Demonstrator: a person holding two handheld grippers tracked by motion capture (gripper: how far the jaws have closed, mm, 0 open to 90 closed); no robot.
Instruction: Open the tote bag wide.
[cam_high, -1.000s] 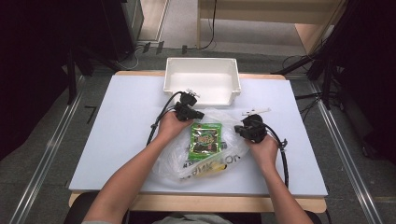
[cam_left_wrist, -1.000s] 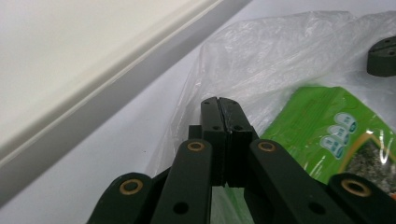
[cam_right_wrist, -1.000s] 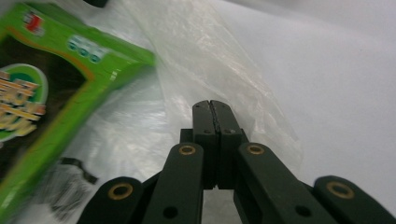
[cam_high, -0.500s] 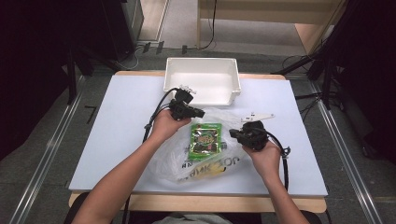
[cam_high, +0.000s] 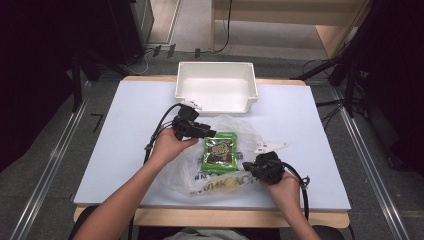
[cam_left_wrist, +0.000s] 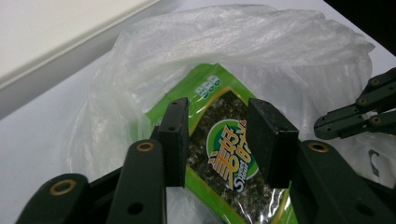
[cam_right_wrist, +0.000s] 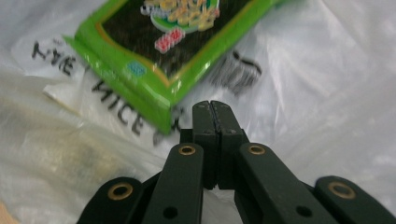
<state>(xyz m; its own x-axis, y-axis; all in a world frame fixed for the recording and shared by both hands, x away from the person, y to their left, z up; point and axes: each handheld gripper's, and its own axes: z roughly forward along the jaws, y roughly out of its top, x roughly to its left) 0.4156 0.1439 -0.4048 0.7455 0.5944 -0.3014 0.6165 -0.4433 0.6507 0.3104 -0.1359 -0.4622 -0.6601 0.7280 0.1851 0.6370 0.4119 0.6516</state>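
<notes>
Green snack packet (cam_high: 219, 152) lying flat on top of the clear plastic bag (cam_high: 235, 132), mid-table, just near of the white bin (cam_high: 216, 92); left gripper (cam_high: 204, 133) at the packet's far-left corner, jaws just been opening, now parted and released, nothing between the pads in the left gripper view, packet (cam_left_wrist: 224, 154) seen beyond them; right gripper (cam_high: 248, 166) at the packet's near-right edge, jaws clenched together, pressed pad to pad in the right gripper view (cam_right_wrist: 215, 114), whether pinching bag film between them not possible to tell; likely trouble from here: packet (cam_right_wrist: 173, 42) sliding on the slick film if nudged off-centre; bag dragging along with the right hand and carrying the packet away from the left jaws; thin film bunching between the left pads and spoiling a grip on the packet's edge; crinkled packet slipping out of a shallow corner pinch
</notes>
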